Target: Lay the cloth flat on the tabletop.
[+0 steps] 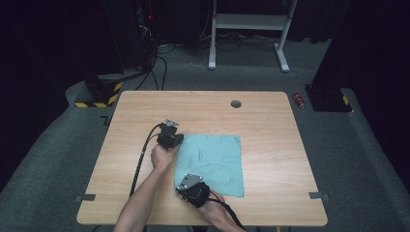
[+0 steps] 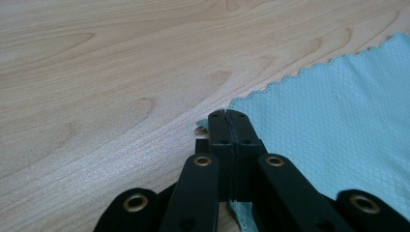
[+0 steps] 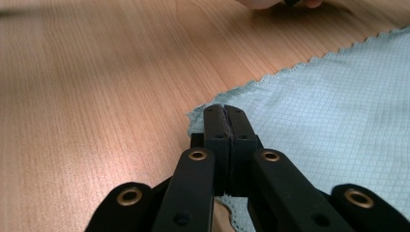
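On the wooden table (image 1: 145, 193) the left gripper (image 1: 175, 140) has its jaws pressed together on the far left corner of the light blue cloth (image 1: 212, 159). The right gripper (image 1: 186, 186) clamps the near left corner. The cloth lies flat at the table's middle.

Bright tabletop in a dim room; close views sharp in the middle, soft at the edges.

In the high view, light from above falls evenly on the table (image 1: 270, 145), while the upper corners of the frame sink into near-black. Shadows there are faint. In the right gripper view a pale sheen lies on the wood at left centre, and the top edge blurs. The cloth (image 2: 348, 111) weave reads crisply in the left gripper view; the lower frame's jaws look soft.
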A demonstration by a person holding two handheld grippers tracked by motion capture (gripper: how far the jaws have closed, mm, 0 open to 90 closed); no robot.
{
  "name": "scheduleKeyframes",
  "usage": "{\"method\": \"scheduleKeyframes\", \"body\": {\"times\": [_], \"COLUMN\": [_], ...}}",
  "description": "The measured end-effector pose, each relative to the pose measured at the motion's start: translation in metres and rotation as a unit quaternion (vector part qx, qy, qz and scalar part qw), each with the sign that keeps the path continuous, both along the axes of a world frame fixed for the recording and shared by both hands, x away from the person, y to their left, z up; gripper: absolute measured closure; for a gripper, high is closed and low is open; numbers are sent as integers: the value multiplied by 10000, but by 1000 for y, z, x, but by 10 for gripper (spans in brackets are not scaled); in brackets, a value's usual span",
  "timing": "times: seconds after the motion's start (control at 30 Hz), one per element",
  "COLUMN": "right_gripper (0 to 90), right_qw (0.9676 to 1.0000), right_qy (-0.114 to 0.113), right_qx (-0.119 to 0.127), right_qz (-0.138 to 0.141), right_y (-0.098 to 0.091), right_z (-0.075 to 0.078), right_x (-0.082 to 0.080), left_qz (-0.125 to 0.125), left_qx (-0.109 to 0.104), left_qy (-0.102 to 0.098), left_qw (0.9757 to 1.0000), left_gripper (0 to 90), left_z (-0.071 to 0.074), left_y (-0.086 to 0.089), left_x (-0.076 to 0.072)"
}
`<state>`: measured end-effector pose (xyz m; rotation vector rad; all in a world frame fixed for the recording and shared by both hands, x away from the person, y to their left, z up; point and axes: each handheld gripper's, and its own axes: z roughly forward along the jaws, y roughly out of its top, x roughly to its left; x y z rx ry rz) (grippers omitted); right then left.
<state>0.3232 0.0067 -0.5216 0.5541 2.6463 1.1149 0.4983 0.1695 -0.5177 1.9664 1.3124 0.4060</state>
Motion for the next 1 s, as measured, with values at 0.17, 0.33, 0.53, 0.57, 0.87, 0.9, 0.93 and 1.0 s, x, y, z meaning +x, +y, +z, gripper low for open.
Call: {"method": "scheduleKeyframes", "body": {"times": [0.17,0.33,0.53,0.57,0.87,0.9,0.93,1.0], "right_gripper": [900,900,900,900,900,900,900,900], "right_qw": [9999,9996,9994,9994,9990,9990,9989,9990], "right_qy": [-53,-51,-157,-181,-260,-271,-281,-258], "right_qx": [143,264,287,295,352,361,362,365], "right_qz": [-56,-100,-58,-53,-37,-32,-24,-34], "right_y": [-11,-17,-15,-15,-14,-14,-14,-14], "right_z": [8,16,21,23,34,35,36,38], "right_x": [-2,-4,-6,-7,-9,-9,-8,-9], "left_qz": [10,-21,-20,-28,-23,-18,-18,-17], "left_qx": [-327,-427,-563,-560,-610,-622,-640,-634], "left_qy": [-89,-129,-169,-179,-145,-137,-136,-134], "left_qw": [9994,9990,9983,9983,9980,9980,9979,9979], "left_gripper": [900,900,900,900,900,900,900,900], "left_z": [8,13,17,18,21,21,22,23], "left_y": [6,7,8,9,15,15,15,17], "left_x": [0,-2,-3,-3,-3,-3,-3,-3]}}
